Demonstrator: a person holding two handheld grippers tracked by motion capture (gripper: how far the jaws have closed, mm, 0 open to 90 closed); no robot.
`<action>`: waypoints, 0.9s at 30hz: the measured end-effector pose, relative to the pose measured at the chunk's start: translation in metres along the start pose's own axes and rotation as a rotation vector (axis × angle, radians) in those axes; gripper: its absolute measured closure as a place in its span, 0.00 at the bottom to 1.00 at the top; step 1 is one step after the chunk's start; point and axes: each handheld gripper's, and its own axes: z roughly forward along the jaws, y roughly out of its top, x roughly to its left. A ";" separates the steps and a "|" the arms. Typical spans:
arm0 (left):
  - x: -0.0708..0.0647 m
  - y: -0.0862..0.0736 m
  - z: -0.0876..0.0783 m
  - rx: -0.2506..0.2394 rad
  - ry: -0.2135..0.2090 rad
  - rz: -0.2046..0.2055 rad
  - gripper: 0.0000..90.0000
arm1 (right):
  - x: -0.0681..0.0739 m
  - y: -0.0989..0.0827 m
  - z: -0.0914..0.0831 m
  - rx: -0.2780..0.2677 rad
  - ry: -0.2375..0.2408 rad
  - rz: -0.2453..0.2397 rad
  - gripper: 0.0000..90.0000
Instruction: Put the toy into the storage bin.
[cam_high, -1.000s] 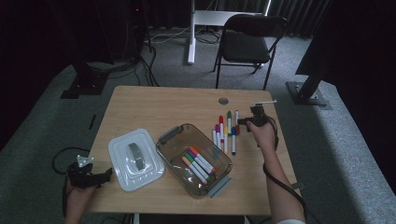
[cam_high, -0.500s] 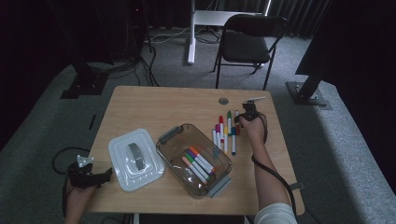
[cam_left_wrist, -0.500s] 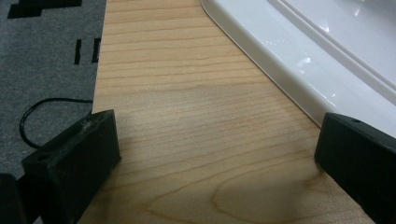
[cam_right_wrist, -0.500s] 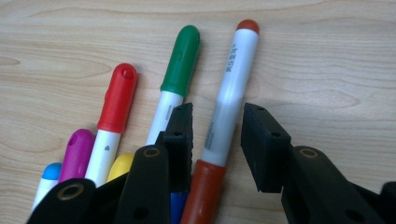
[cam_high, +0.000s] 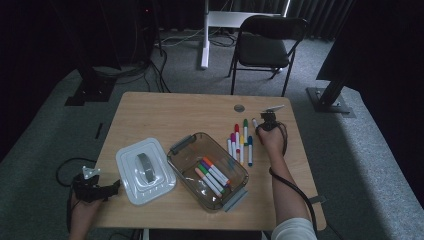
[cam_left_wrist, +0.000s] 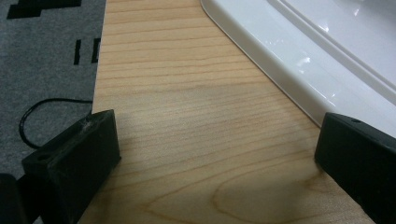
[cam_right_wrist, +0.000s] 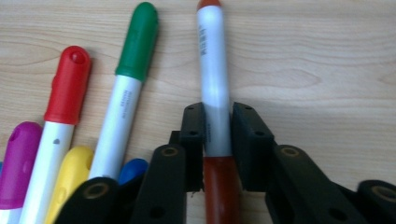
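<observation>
We are clamping our right tool (cam_right_wrist: 217, 140) on one brown marker (cam_right_wrist: 214, 84), just right of five markers (cam_high: 239, 142) lying beside the clear bin (cam_high: 207, 170). Four markers are sitting inside that bin. Our left tool (cam_left_wrist: 205, 154) is resting released left of the one white lid (cam_high: 145, 170).

My right tongs (cam_right_wrist: 217, 140) sit low at the tabletop's (cam_high: 165, 115) far right, jaws clamped on a marker (cam_right_wrist: 214, 93). My left tongs (cam_left_wrist: 215, 154) (jaws spread wide) rest at the near-left edge.

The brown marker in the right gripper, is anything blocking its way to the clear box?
Probably yes: the loose markers lie on the table between the right gripper, shut on the brown marker, and the clear box. Lifted over them, nothing else visible blocks it; the box is open.
</observation>
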 end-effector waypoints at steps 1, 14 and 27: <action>0.000 0.000 0.000 0.000 0.000 0.000 0.01 | -0.001 0.000 -0.001 0.004 -0.003 -0.006 0.85; 0.000 0.000 0.000 0.000 0.000 0.000 0.01 | -0.011 -0.003 -0.057 -0.056 0.095 0.010 0.85; 0.000 0.000 0.000 0.000 0.000 0.000 0.01 | 0.032 -0.023 -0.139 -0.169 0.266 -0.138 0.85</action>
